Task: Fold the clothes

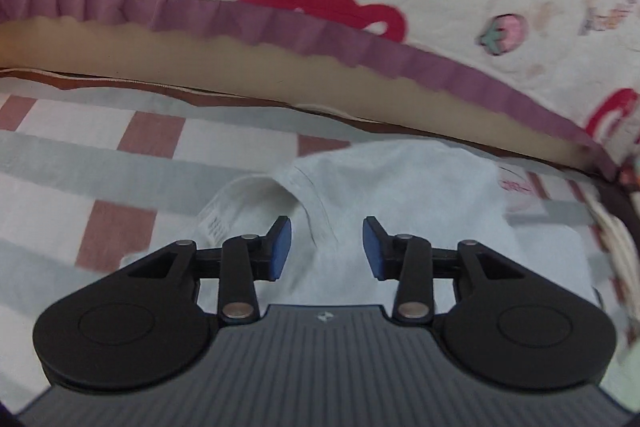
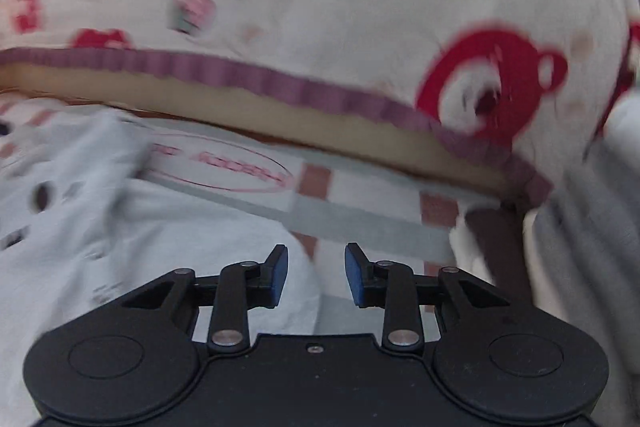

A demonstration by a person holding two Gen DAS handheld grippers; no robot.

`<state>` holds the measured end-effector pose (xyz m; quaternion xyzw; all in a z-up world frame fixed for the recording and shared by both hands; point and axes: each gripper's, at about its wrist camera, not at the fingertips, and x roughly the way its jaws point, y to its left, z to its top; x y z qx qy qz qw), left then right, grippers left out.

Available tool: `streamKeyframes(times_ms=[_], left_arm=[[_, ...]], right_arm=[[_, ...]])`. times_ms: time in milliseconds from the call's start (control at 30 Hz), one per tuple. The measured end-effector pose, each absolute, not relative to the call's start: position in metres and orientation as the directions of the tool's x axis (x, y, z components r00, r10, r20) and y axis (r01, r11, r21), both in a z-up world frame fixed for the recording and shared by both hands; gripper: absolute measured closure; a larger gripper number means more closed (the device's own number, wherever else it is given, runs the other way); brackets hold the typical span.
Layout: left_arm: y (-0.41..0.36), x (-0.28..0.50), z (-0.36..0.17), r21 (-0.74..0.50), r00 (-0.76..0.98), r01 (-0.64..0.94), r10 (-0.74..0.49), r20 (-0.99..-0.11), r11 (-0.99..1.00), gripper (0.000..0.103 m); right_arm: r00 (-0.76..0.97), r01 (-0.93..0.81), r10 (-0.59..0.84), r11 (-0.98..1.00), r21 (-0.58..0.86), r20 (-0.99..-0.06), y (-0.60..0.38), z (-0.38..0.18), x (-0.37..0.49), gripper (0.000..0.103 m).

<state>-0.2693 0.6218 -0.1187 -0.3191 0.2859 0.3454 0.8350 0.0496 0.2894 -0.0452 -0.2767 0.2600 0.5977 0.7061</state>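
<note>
A pale white garment (image 1: 400, 195) lies crumpled on a checked sheet, a care label showing near its left fold. My left gripper (image 1: 326, 247) hovers just over it, open, nothing between its blue pads. In the right wrist view the same white garment (image 2: 168, 235) spreads to the left, with dark printed marks on its far-left part. My right gripper (image 2: 316, 275) stands open over the garment's right edge, its fingers holding nothing. The right view is blurred by motion.
The checked sheet (image 1: 100, 155) has pink, grey and white squares and an oval pink logo (image 2: 224, 167). A quilted cover with red bears and a purple frill (image 1: 280, 23) rises behind. A grey cloth (image 2: 592, 227) hangs at the right.
</note>
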Motion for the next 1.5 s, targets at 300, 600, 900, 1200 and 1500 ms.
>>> streamKeyframes(times_ms=[300,600,900,1200,1500], left_arm=[[0.666,-0.238,-0.169,-0.414,0.636,-0.744,0.366,-0.679,0.524,0.061],[0.695,-0.202,-0.201,-0.495,0.696,-0.698,0.325,-0.641,0.517,0.05],[0.683,-0.206,-0.195,-0.473,0.713,-0.69,0.404,-0.573,0.547,0.097],[0.671,-0.313,-0.141,-0.596,0.731,-0.673,0.521,-0.442,0.439,0.097],[0.685,-0.383,-0.162,-0.587,0.575,-0.782,0.608,-0.548,0.211,0.097]], right_arm=[[0.039,-0.941,0.688,0.27,0.206,-0.725,0.304,-0.13,0.081,0.066],[-0.027,-0.912,0.71,0.271,0.309,-0.704,0.332,-0.145,0.107,0.05],[-0.069,-0.961,0.667,0.156,0.23,-0.741,0.371,-0.157,0.079,0.098],[0.025,-0.915,0.813,0.254,0.314,-0.582,0.318,-0.103,0.071,0.098],[0.194,-0.872,0.716,0.439,0.217,-0.67,0.326,-0.112,0.084,0.094]])
